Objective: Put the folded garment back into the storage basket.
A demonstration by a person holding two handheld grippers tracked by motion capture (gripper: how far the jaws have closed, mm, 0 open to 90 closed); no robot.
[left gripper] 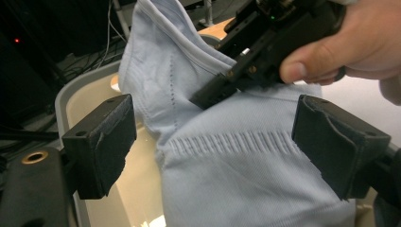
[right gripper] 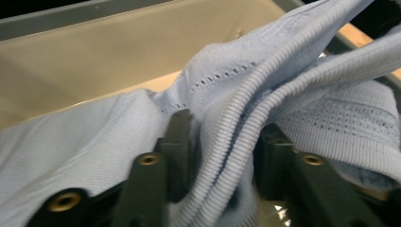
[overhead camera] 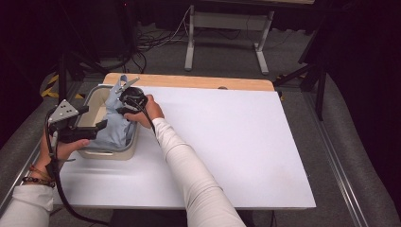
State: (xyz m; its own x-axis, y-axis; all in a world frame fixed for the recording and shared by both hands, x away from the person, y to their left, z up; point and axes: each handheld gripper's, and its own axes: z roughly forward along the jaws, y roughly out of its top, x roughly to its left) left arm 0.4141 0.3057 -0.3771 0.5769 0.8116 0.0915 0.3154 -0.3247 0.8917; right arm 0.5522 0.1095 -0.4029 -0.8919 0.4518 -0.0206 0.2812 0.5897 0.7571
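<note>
A light blue knit garment (overhead camera: 113, 125) lies in a beige bin (overhead camera: 108, 154) at the table's left and is pulled up into a peak at the far side. My right gripper (overhead camera: 122, 91) reaches into the bin from the right. In the right gripper view its jaws (right gripper: 224, 142) stand apart, open, with the garment's ribbed hem (right gripper: 236, 118) loose between them. My left gripper (overhead camera: 92, 118) hovers at the bin's near left. Its pads (left gripper: 101, 142) are wide open, with the garment (left gripper: 236, 179) beyond them and untouched. The right gripper (left gripper: 213, 92) pokes into the cloth there.
The bin's grey rim (left gripper: 71, 92) and pale inner wall (right gripper: 94, 61) surround the cloth. A white board (overhead camera: 227, 142) covers the wooden table to the right of the bin. Cables and a table frame (overhead camera: 227, 38) stand on the floor behind.
</note>
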